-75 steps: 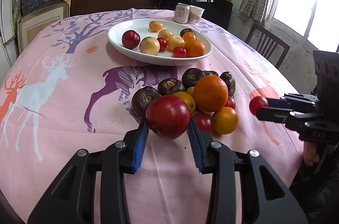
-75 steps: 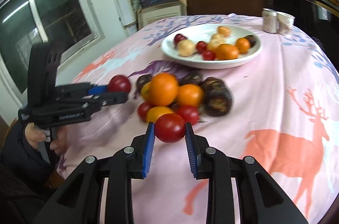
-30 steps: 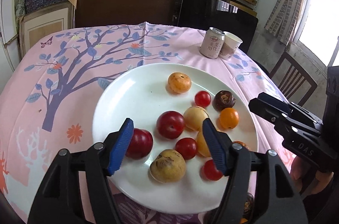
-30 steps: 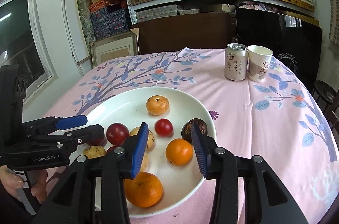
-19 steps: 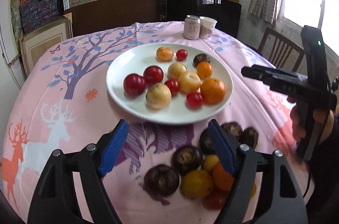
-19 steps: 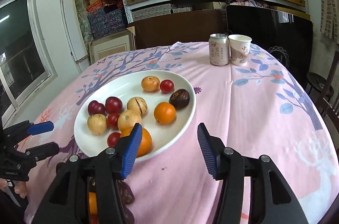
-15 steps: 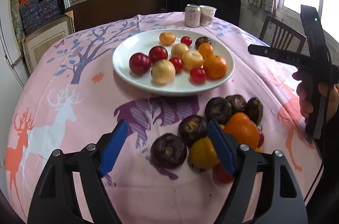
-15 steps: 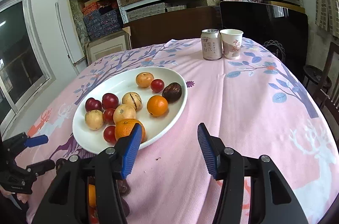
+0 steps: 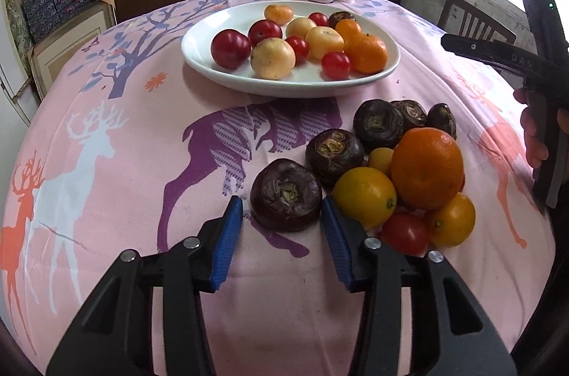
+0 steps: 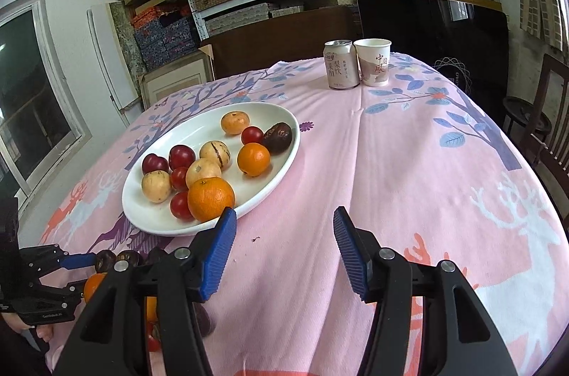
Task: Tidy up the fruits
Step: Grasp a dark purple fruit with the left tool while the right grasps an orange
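The left gripper [image 9: 281,219] hangs low over the cloth with its blue pads either side of a dark purple fruit [image 9: 286,194], the jaws closing but showing a sliver of gap on each flank, so nothing is gripped yet. The right gripper [image 10: 284,233] stands apart and empty over bare cloth just beside the white plate [image 10: 284,159]. The dark fruit lies at the near edge of a loose heap on the table, touching another of its kind and just beside a yellow fruit [image 9: 364,197], with a big orange [image 9: 427,168] behind. It looks light, round and hard-skinned with a wrinkled crown, so it should bear a firm squeeze; taking it across its widest girth seems best, since a higher hold might squirt it out. The tomatoes in the heap look softer and would want a gentler pinch. The pink tablecloth [image 9: 142,127] with its deer print is soft and should keep fruit from rolling far. Beyond the plate stand a can [image 10: 340,65] and a paper cup [image 10: 373,62], with shelves of boxes along the wall and windows on both sides.
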`<state>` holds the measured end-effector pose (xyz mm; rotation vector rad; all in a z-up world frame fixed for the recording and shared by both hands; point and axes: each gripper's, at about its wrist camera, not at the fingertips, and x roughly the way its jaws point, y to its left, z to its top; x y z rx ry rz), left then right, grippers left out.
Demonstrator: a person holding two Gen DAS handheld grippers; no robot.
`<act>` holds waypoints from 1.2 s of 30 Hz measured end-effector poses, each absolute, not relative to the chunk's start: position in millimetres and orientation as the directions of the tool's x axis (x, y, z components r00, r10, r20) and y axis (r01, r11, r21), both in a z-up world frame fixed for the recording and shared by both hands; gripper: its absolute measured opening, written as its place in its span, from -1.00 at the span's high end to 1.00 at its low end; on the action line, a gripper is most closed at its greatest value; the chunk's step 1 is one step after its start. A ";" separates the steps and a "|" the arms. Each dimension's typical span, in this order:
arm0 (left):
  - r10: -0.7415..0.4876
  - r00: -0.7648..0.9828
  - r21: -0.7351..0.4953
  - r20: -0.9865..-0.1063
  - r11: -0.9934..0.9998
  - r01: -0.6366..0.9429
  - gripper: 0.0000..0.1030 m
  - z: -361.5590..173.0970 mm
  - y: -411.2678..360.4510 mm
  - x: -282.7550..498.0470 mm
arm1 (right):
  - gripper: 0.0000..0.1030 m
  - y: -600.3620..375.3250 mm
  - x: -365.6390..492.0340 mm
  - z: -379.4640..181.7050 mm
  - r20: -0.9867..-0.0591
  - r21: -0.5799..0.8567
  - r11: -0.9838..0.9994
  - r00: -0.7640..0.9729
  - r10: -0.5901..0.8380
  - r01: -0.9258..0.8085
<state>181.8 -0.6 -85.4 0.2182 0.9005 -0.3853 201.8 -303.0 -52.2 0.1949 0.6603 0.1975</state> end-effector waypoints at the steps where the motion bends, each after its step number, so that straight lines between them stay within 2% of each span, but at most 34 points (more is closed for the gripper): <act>1: -0.233 0.557 0.023 -0.797 0.910 0.414 0.13 -87.1 -1.4 184.9 | -0.11 -303.0 201.8 -52.4 -0.588 0.241 0.963 0.772 0.243 -0.120; 8: -0.252 0.563 -0.006 -0.787 0.916 0.402 0.18 -90.0 -0.6 196.3 | -0.12 -300.8 202.3 -56.9 -0.605 0.237 0.963 0.756 0.249 -0.128; 12: -0.288 0.588 -0.084 -0.756 0.933 0.349 0.19 -82.7 17.6 199.0 | -0.11 -296.0 201.5 -55.8 -0.607 0.228 0.962 0.751 0.262 -0.151; 17: -0.292 0.604 -0.122 -0.742 0.944 0.307 0.19 -77.9 30.1 202.6 | -0.12 -272.7 179.3 -48.4 -0.576 0.258 0.917 0.713 0.400 -0.305; 21: -0.285 0.605 -0.101 -0.743 0.942 0.320 0.18 -76.9 25.7 200.9 | -0.11 -224.4 145.4 -46.1 -0.568 0.187 0.857 0.658 0.493 -0.480; 23: -0.286 0.606 -0.098 -0.742 0.941 0.324 0.18 -77.4 25.7 199.3 | -0.11 -201.7 136.4 -45.9 -0.587 0.132 0.844 0.645 0.490 -0.521; 25: -0.287 0.604 -0.100 -0.744 0.941 0.323 0.18 -77.8 25.8 199.4 | -0.14 -189.1 133.2 -43.4 -0.581 0.135 0.834 0.639 0.505 -0.536; 29: -0.288 0.600 -0.107 -0.746 0.942 0.318 0.18 -78.5 26.7 199.2 | -0.17 -159.9 136.2 -50.8 -0.649 0.089 0.837 0.606 0.460 -0.540; 31: -0.288 0.601 -0.107 -0.746 0.942 0.318 0.18 -78.4 26.7 199.0 | -0.07 -155.4 137.1 -53.5 -0.661 0.092 0.836 0.595 0.458 -0.541; 32: -0.289 0.602 -0.108 -0.745 0.942 0.318 0.18 -78.3 27.0 198.9 | 0.20 -153.1 138.1 -55.3 -0.672 0.091 0.835 0.585 0.454 -0.543; 36: -0.291 0.602 -0.110 -0.744 0.942 0.318 0.18 -78.3 27.6 198.7 | 0.22 -151.4 134.9 -57.1 -0.677 0.099 0.826 0.570 0.465 -0.555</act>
